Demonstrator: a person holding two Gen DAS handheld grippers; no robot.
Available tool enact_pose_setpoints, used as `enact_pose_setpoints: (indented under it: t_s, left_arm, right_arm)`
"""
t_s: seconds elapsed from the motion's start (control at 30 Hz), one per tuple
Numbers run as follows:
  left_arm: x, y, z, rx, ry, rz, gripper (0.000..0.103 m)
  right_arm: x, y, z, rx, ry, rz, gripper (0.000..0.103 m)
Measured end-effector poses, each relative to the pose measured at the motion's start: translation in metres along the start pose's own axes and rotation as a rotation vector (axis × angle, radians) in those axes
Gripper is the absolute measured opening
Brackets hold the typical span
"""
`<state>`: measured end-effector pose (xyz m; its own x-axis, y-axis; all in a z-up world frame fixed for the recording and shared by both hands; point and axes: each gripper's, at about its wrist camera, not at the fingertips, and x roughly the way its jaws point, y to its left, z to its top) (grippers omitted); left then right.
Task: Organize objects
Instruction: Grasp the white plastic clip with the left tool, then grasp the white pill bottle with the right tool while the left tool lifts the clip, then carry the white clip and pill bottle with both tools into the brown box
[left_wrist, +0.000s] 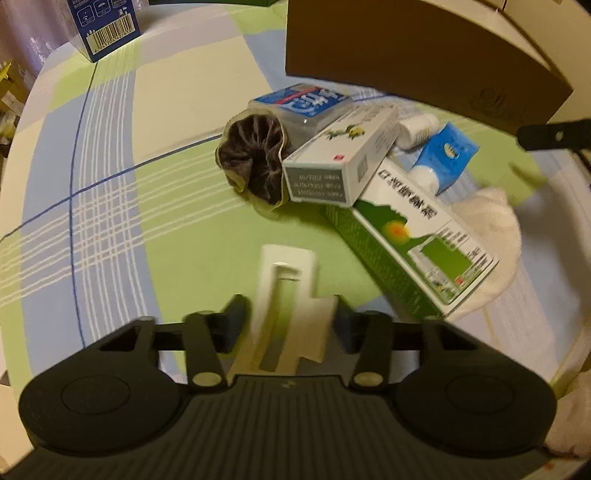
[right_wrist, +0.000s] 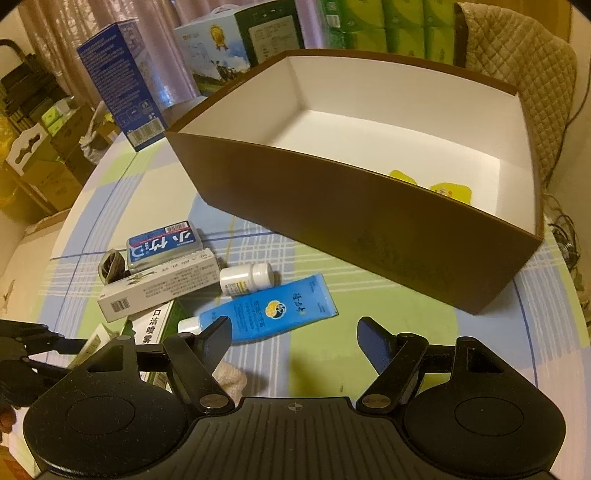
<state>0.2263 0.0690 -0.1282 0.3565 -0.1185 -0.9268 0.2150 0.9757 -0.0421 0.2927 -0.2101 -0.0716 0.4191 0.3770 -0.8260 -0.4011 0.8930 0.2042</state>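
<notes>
My left gripper (left_wrist: 290, 323) is shut on a flat white plastic holder (left_wrist: 288, 280) that sticks out forward over the table. Beyond it lies a pile: a dark scrunchie (left_wrist: 255, 158), a blue-labelled clear case (left_wrist: 303, 103), a white carton (left_wrist: 340, 158) resting on a green-and-white carton (left_wrist: 417, 240), a small white bottle (left_wrist: 417, 129) and a blue tube (left_wrist: 443, 158). My right gripper (right_wrist: 295, 341) is open and holds nothing, just in front of the blue tube (right_wrist: 266, 314). The big brown box (right_wrist: 332, 206), white inside, holds yellow items (right_wrist: 450, 192).
A white cloth (left_wrist: 491, 229) lies under the green-and-white carton's right end. A tall blue carton (right_wrist: 122, 77) stands at the table's far left, with more boxes behind it. The checked tablecloth (left_wrist: 110, 206) is bare to the left of the pile.
</notes>
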Motion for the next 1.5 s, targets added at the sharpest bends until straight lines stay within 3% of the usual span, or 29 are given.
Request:
enact_pose_setpoints:
  t_s: [0.2,0.4,0.63,0.93,1.2,1.5]
  left_arm:
    - [-0.002,0.012,0.005,-0.078,-0.02,0.061,0.038]
    - [-0.004,0.036,0.011,-0.216,-0.025,0.115,0.037]
    - [-0.004,0.052,0.015,-0.295,-0.01,0.131,0.037]
    - [-0.004,0.056,0.015,-0.322,-0.002,0.15,0.037]
    - [-0.007,0.052,0.017,-0.314,-0.004,0.146,0.038]
    - [-0.023,0.044,0.026,-0.299,-0.042,0.141,0.037]
  right_arm:
    - [0.015,0.007,0.007,-0.052,-0.01,0.037,0.072]
    - [0.039,0.023,0.018,-0.145,-0.015,0.07,0.071]
    - [0.074,0.034,0.024,-0.213,0.024,0.08,0.059]
    - [0.093,0.039,0.026,-0.26,0.045,0.074,0.046]
    - [0.093,0.035,0.027,-0.263,0.03,0.064,0.044]
    - [0.062,0.027,0.032,-0.216,-0.01,0.076,0.044]
